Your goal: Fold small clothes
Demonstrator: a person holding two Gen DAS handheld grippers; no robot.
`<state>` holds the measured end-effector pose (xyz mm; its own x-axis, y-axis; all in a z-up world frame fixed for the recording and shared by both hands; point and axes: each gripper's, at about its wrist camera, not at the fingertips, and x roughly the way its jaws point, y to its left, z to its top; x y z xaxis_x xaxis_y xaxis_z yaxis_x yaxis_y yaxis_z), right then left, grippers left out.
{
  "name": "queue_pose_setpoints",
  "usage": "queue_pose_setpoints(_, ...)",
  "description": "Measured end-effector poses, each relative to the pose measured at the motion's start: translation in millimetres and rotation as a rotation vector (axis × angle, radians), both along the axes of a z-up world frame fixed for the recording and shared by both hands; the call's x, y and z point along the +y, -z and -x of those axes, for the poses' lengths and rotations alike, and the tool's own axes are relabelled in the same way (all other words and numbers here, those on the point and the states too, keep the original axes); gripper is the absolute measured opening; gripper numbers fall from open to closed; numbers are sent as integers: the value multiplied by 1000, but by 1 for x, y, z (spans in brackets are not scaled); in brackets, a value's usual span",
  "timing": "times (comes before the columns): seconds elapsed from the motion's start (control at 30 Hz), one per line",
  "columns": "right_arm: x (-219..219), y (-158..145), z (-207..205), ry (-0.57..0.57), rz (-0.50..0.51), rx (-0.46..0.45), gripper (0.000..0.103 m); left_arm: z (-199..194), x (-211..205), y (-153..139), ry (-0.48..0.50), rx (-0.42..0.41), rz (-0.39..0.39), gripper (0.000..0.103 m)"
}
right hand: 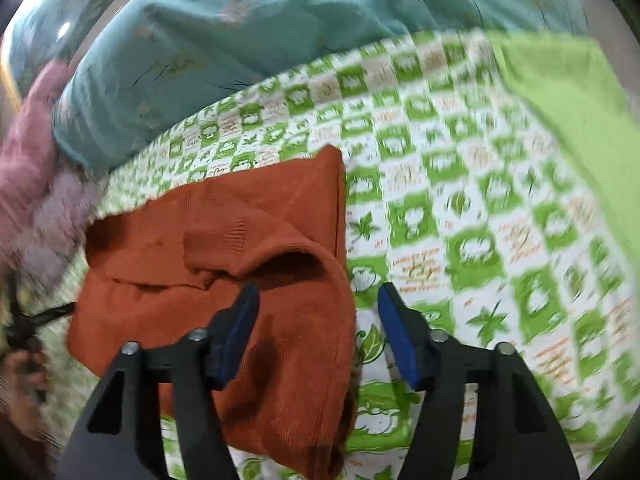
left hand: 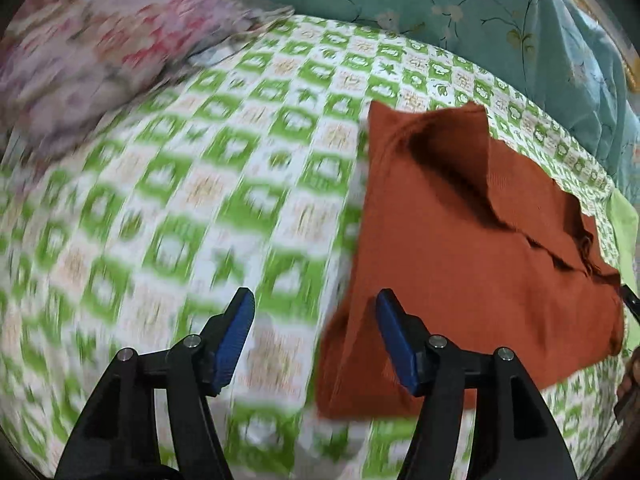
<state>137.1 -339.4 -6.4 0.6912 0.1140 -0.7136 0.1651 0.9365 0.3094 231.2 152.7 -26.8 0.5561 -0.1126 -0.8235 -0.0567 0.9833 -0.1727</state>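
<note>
A rust-orange knitted garment (left hand: 472, 240) lies partly folded on the green-and-white checked bedsheet (left hand: 224, 184). In the left wrist view my left gripper (left hand: 316, 320) is open and empty, hovering over the sheet at the garment's left edge. In the right wrist view the same garment (right hand: 224, 248) lies at lower left with its neck opening showing. My right gripper (right hand: 318, 316) is open and empty above the garment's right edge, on the checked sheet (right hand: 460, 200). Both views are blurred by motion.
A teal floral blanket (left hand: 460, 8) lies along the far side, also in the right wrist view (right hand: 240, 40). A pink floral cloth (left hand: 100, 60) lies at far left. A plain lime-green cloth (right hand: 568, 100) lies at the right.
</note>
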Motion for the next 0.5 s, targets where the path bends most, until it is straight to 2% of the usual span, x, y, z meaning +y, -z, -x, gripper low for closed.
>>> queue_pose_setpoints(0.13, 38, -11, -25, -147, 215, 1, 66, 1, -11, -4, 26, -1, -74, 64)
queue_pose_setpoints(0.17, 55, -11, -33, -204, 319, 4, 68, -6, -17, -7, 40, -8, -102, 64)
queue_pose_setpoints(0.3, 90, 5, -56, -326, 554, 52, 70, -48, -44, -11, 105, -17, -166, 65)
queue_pose_setpoints(0.4, 88, 12, -75, -315, 570, 69, 70, -82, -66, -9, 127, -19, -216, 65)
queue_pose_setpoints(0.5, 57, 6, -95, -177, 480, 61, 70, -122, -78, -10, 125, -22, -212, 65)
